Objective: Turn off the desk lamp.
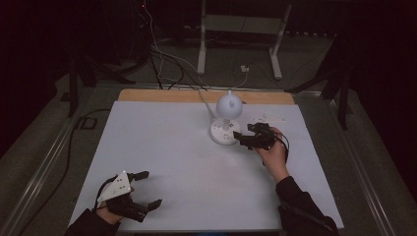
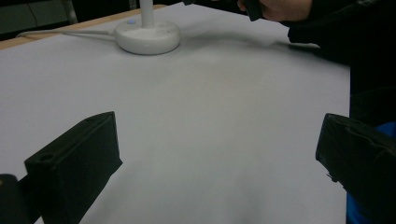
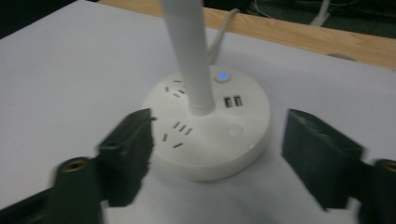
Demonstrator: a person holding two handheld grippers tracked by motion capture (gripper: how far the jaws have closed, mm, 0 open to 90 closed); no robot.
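Note:
A white desk lamp stands at the back of the white table [image 1: 187, 162], with a ball-shaped head [image 1: 229, 104] over a round base [image 1: 223, 132]. My right gripper [image 1: 244, 136] is open right beside that base, jaws pointing at it. In the right gripper view the base [image 3: 233, 140] lies between and just beyond the jaws of my right gripper [image 3: 219, 156]; it carries sockets, USB ports [image 3: 232, 101], a lit blue button [image 3: 222, 75] and the stem [image 3: 187, 51]. My left gripper [image 1: 149, 189] rests open near the front left, empty [image 2: 217, 140], far from the base [image 2: 147, 36].
The lamp's cable [image 1: 204, 101] runs back over the wooden strip [image 1: 162, 95] at the table's far edge. A small white strip [image 1: 269, 120] lies right of the lamp. Loose cables [image 1: 162, 59] and a white frame [image 1: 241, 29] stand on the floor behind.

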